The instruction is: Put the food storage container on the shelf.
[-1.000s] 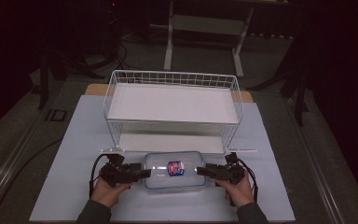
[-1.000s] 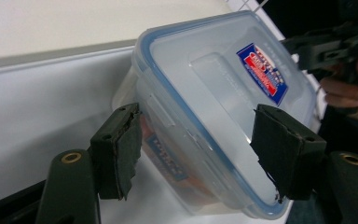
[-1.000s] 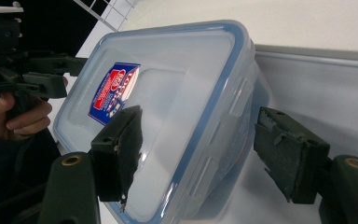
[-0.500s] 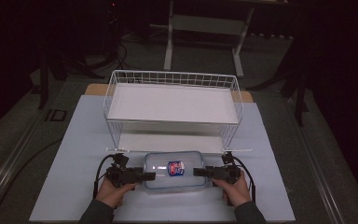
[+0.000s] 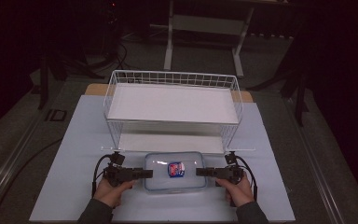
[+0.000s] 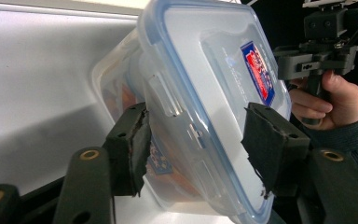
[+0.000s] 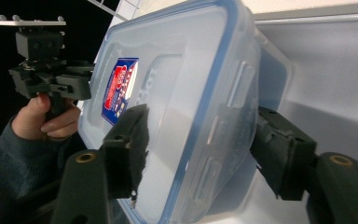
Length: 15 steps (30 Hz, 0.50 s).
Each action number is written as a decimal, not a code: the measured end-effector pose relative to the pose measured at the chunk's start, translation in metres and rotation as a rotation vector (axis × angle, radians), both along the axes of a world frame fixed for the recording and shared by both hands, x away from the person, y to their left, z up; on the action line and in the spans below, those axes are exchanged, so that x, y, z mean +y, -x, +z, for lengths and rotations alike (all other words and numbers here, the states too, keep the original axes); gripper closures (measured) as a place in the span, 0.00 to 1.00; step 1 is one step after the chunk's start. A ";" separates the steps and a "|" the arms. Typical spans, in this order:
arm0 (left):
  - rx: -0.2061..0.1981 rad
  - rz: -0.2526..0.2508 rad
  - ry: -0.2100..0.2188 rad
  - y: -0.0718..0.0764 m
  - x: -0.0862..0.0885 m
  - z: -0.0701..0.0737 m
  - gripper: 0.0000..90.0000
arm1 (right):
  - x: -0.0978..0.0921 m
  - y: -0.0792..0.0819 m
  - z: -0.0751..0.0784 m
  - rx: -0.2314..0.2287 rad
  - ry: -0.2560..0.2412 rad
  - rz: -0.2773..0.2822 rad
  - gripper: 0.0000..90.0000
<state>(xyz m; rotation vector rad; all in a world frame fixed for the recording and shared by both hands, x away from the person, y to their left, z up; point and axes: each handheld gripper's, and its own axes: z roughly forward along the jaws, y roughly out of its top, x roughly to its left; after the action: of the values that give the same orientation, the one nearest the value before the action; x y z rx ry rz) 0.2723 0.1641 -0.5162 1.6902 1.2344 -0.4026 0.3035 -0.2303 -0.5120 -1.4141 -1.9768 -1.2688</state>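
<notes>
jaws of both grippers stand wide apart, straddling the short ends of the clear container point(image 5: 175, 171), one pad over the lid, one under the rim; not clamped yet as far as the gripper views show. left gripper point(image 5: 142, 173) at its left end, right gripper point(image 5: 204, 171) at its right end. container sits flat on the desk point(image 5: 74, 154), near the front edge, lid snapped on with a blue seal and a red-blue label point(image 5: 175, 169), something orange inside. wire rack point(image 5: 172, 105) stands just behind it, white shelf on top, open space under. step in hand looks like the two-sided grasp. next move calls for closing both jaws evenly, then lifting level, likely toward the rack.
</notes>
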 end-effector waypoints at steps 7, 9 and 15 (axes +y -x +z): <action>-0.038 0.003 -0.004 0.010 0.001 0.007 0.55 | -0.007 0.010 0.004 0.005 -0.027 0.016 0.54; -0.049 0.001 -0.008 0.014 0.001 0.009 0.56 | -0.008 0.013 0.006 0.002 -0.028 0.023 0.55; -0.072 -0.004 -0.018 0.023 0.002 0.013 0.59 | -0.010 0.022 0.008 -0.001 -0.046 0.034 0.58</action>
<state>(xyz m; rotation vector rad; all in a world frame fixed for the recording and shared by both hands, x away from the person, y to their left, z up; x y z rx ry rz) 0.2495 0.1657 -0.5027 1.7080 1.1862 -0.3311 0.2813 -0.2406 -0.5041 -1.3531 -1.9513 -1.2913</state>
